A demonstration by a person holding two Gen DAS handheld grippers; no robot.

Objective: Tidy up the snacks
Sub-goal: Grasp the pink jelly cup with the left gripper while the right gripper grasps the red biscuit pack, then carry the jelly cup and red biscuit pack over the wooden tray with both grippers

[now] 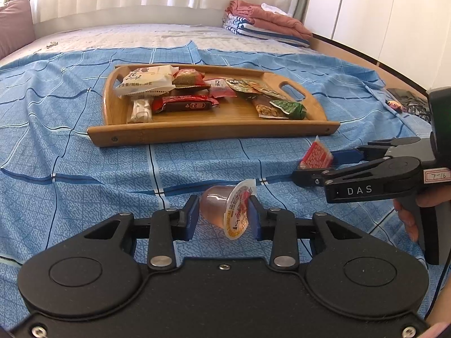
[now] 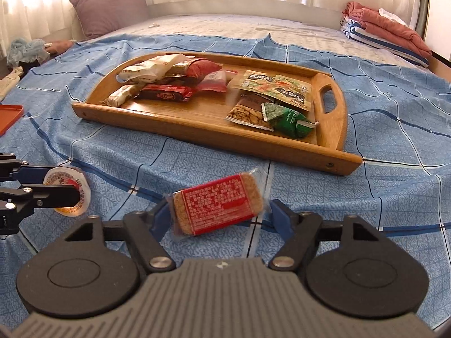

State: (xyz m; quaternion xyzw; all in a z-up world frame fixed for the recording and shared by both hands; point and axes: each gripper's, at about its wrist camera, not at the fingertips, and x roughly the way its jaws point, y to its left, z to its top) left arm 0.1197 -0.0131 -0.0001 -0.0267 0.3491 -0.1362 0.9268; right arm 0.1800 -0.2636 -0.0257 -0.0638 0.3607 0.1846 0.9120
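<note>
A wooden tray [image 1: 214, 133] [image 2: 197, 138] lies on the blue bedspread and holds several snack packets. My left gripper [image 1: 224, 215] is shut on a clear jelly cup [image 1: 225, 211] with a printed lid, held on its side in front of the tray; the cup also shows in the right wrist view [image 2: 69, 194]. My right gripper [image 2: 218, 215] is shut on a red-labelled biscuit packet [image 2: 217, 205], held to the right of the left gripper [image 2: 42, 194]. The packet [image 1: 317, 156] and right gripper [image 1: 318, 166] show in the left wrist view.
Folded pink and striped laundry [image 1: 267, 22] [image 2: 386, 33] sits at the bed's far right. A purple pillow [image 2: 110, 7] lies at the far left. An orange lid [image 2: 8, 117] lies at the left edge. Clutter [image 1: 408, 105] lies at the right bed edge.
</note>
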